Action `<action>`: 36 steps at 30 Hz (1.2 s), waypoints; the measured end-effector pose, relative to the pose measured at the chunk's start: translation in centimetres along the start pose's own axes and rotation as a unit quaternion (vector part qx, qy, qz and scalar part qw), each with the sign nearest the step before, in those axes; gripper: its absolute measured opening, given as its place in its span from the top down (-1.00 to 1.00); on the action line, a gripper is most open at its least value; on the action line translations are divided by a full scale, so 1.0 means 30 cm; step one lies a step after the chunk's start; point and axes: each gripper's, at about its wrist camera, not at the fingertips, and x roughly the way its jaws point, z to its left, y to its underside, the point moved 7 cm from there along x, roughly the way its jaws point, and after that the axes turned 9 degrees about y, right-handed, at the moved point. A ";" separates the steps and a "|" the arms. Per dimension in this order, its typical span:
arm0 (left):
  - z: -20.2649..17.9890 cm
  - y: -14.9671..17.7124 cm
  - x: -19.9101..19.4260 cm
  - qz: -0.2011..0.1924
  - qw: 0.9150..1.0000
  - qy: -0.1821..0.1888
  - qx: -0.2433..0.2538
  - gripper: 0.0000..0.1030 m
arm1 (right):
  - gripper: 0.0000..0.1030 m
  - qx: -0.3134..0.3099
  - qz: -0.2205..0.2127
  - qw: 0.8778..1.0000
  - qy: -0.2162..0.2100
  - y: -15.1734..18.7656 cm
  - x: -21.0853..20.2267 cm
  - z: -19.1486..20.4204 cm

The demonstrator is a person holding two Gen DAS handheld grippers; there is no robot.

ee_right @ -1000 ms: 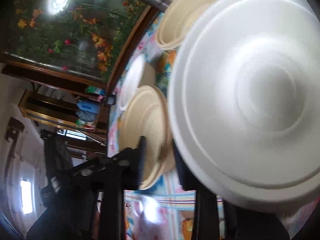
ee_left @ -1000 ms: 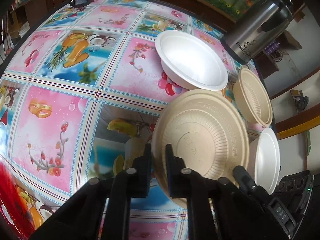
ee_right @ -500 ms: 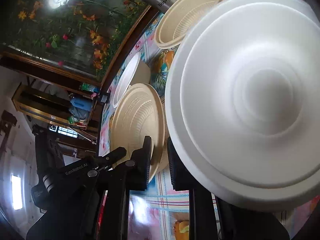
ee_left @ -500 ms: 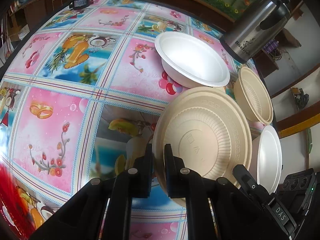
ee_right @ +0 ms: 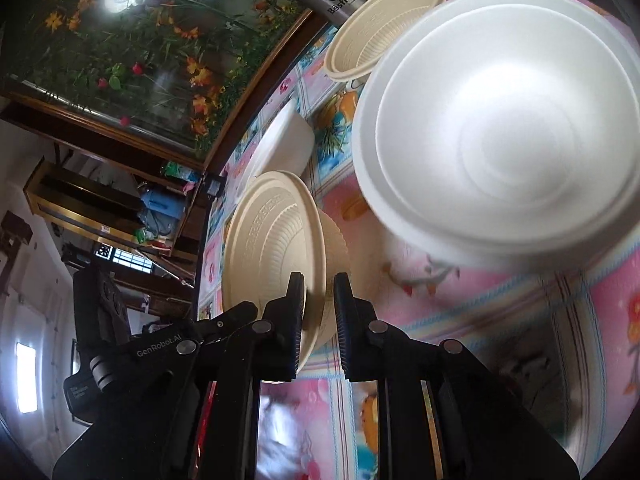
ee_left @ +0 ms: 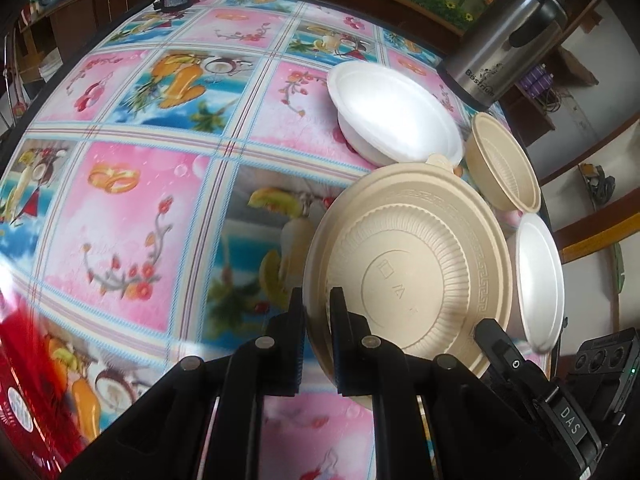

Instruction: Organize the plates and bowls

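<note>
Large beige bowl (ee_left: pixel 408 272), tilted steeply over the worktop (ee_left: pixel 140 200), its ribbed inside facing the left camera. The left claw (ee_left: pixel 318 316) is clamped on its near rim. The right wrist view shows the same bowl edge-on, its wall showing in the narrow gap of the right claw (ee_right: pixel 319 300); whether those pads press on it cannot be told. That view alone shows a blurred white foam bowl (ee_right: pixel 500 140) at close range, clear of the fingers. Farther out, on the flowered cloth: a second white foam bowl (ee_left: pixel 394 120), a smaller beige bowl (ee_left: pixel 504 164), a steel jug (ee_left: pixel 508 36).
</note>
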 end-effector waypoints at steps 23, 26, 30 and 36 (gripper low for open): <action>0.218 0.182 -0.497 -0.107 0.994 -0.032 -0.004 0.77 | 0.73 -0.102 0.021 0.993 -0.050 0.274 -0.113 0.349; 0.289 0.203 -0.577 -0.124 0.991 -0.057 -0.006 0.77 | 0.73 -0.125 0.040 0.990 -0.059 0.353 -0.089 0.436; 0.402 0.251 -0.669 -0.133 0.987 -0.091 -0.009 0.76 | 0.73 -0.164 0.067 0.982 -0.066 0.483 -0.043 0.545; 0.567 0.326 -0.749 -0.128 0.982 -0.136 -0.024 0.73 | 0.73 -0.210 0.111 0.969 -0.073 0.676 0.039 0.672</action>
